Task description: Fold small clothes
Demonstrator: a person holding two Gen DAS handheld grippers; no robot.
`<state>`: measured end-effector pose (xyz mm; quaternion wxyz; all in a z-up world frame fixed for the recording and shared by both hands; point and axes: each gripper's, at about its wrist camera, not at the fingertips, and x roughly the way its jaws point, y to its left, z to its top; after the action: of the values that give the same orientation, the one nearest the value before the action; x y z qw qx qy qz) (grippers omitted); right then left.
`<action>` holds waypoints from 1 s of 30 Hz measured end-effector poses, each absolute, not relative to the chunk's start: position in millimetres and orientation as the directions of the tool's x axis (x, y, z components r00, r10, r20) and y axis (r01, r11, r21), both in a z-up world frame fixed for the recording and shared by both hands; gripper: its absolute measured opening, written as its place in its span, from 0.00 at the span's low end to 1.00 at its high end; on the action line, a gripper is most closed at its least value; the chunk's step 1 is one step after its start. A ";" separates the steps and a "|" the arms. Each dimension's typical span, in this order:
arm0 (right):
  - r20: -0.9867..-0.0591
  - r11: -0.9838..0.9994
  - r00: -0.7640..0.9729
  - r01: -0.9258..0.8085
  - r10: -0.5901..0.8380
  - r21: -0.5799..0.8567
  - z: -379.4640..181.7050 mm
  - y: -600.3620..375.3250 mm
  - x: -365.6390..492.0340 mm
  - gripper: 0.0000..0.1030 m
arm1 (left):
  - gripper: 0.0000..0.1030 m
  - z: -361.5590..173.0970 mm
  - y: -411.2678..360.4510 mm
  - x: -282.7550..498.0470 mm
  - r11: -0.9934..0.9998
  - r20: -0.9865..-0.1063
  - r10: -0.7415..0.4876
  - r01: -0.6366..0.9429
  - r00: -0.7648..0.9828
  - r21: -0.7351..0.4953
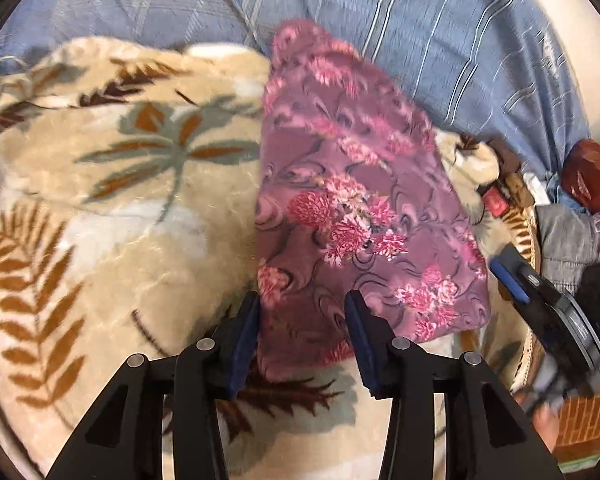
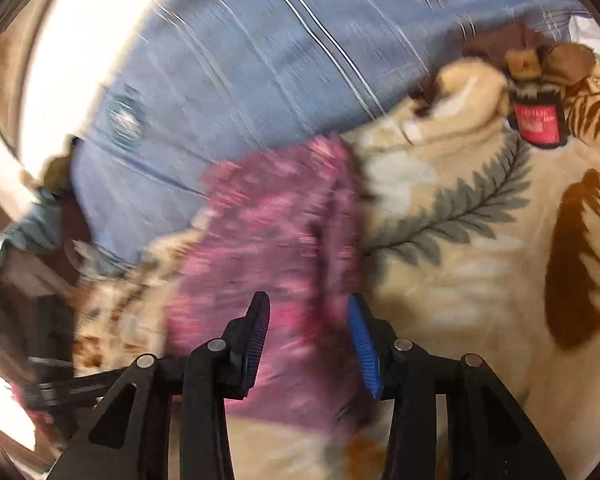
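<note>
Although folded into a rough wedge already, looks soft and light — the mauve floral-print fleece garment (image 1: pixel 364 208), limp and plush, likely to sag and slide out of shape if lifted by a single layer. Best taken at a corner or along a hem, pinching all layers together; the near lower corner seems the easiest hold. Not fragile, not slippery, though fuzzy pile against fuzzy pile may drag a little.

Lies on the cream plush blanket with brown and grey-green fern leaves (image 1: pixel 100 208), spread over the bed, with the blue striped bedsheet (image 1: pixel 440 40) beyond its far tip. Narrow end pointing away, broad end nearest the cameras.

Left claw (image 1: pixel 304 344): jaws apart, nothing held, near edge of the garment lying between and just beyond the two fingertips — whether touching the cloth cannot be told. Left pad level with the garment's left edge.

Right claw (image 2: pixel 308 344): jaws likewise apart and empty, seen through heavy motion blur. Same garment (image 2: pixel 276 240) spread straight ahead, its near part running down between the fingers; contact cannot be judged. Also visible from the left wrist view at the right edge, just beside the garment's right corner.

A pile of other clothes (image 1: pixel 572 236) sits off to the right, well apart.
</note>
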<state>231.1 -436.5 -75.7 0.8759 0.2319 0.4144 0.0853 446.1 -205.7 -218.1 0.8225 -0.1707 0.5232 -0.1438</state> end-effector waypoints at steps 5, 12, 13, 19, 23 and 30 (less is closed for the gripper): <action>-0.660 0.868 0.654 0.009 0.370 0.496 -86.2 -411.1 205.6 0.41 | 0.41 -241.5 -211.1 434.0 0.920 -0.855 -0.369 0.008 0.365 -0.393; -0.683 0.875 0.646 0.048 0.340 0.481 -110.5 -415.1 204.1 0.32 | 0.41 -237.1 -224.2 421.0 0.946 -0.863 -0.307 0.028 0.401 -0.324; -0.681 0.877 0.650 0.046 0.337 0.478 -110.1 -414.7 203.6 0.32 | 0.41 -236.5 -223.8 419.8 0.945 -0.863 -0.309 0.026 0.400 -0.326; -0.656 0.853 0.660 0.042 0.368 0.521 -111.5 -419.7 200.4 0.33 | 0.41 -230.2 -224.9 425.4 0.947 -0.870 -0.306 0.029 0.387 -0.320; -0.650 0.843 0.661 0.049 0.375 0.536 -111.6 -420.1 200.3 0.35 | 0.41 -229.3 -225.1 425.1 0.948 -0.872 -0.307 0.035 0.381 -0.318; -0.643 0.817 0.649 0.058 0.406 0.574 -94.8 -419.4 205.2 0.51 | 0.38 -196.7 -202.8 437.8 0.899 -0.812 -0.425 0.081 0.400 -0.431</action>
<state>205.2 -419.4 -94.8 0.8622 0.2851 0.4064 0.1011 437.8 -202.8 -196.7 0.8206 -0.1636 0.5254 -0.1544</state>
